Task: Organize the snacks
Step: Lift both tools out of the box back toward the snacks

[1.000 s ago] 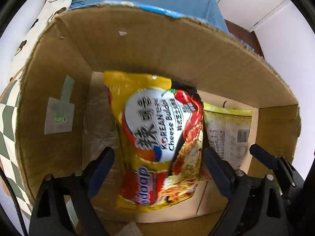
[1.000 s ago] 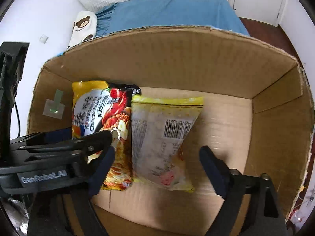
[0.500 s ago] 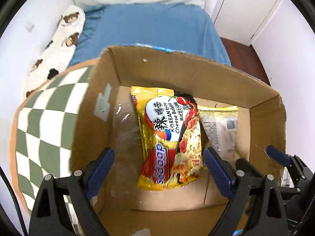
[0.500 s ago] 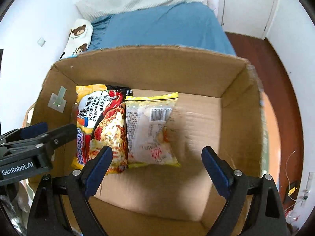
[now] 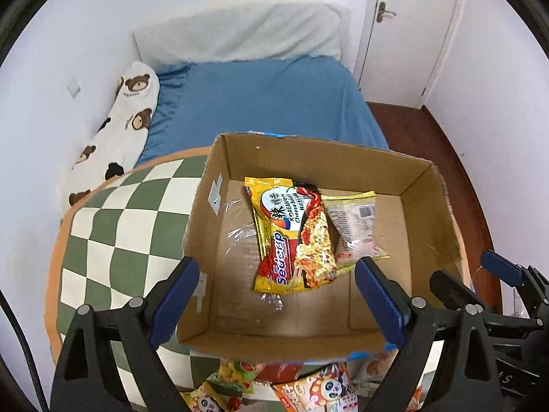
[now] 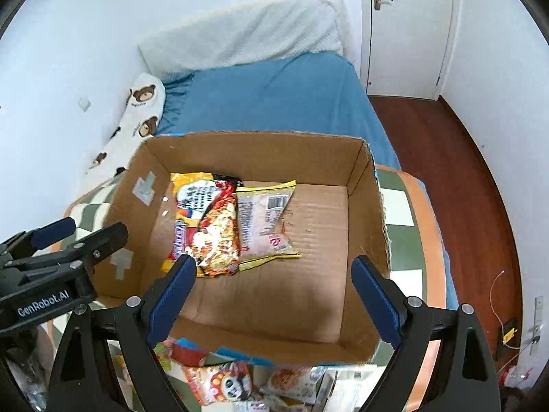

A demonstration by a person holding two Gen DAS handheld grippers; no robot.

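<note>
An open cardboard box (image 5: 425, 185) (image 6: 363, 206) stands on a checkered table. Inside lie a yellow and red Korean cheese noodle packet (image 5: 291, 233) (image 6: 206, 226) and, to its right, a pale yellow packet (image 5: 353, 223) (image 6: 264, 223) face down with a barcode. My left gripper (image 5: 274, 295) is open and empty, above the box's near wall. My right gripper (image 6: 272, 292) is open and empty, also above the near side. Several loose snack packets (image 5: 308, 391) (image 6: 226, 381) lie in front of the box.
The green and white checkered tablecloth (image 5: 113, 226) has an orange rim. A bed with a blue cover (image 5: 267, 103) and a bear-print pillow (image 5: 127, 120) lies behind. A white door (image 5: 405, 34) and dark wood floor (image 6: 473, 178) are at the right.
Both grippers have pulled back and up out of the box, empty. The noodle packet now lies flat on the box floor beside the pale packet.
</note>
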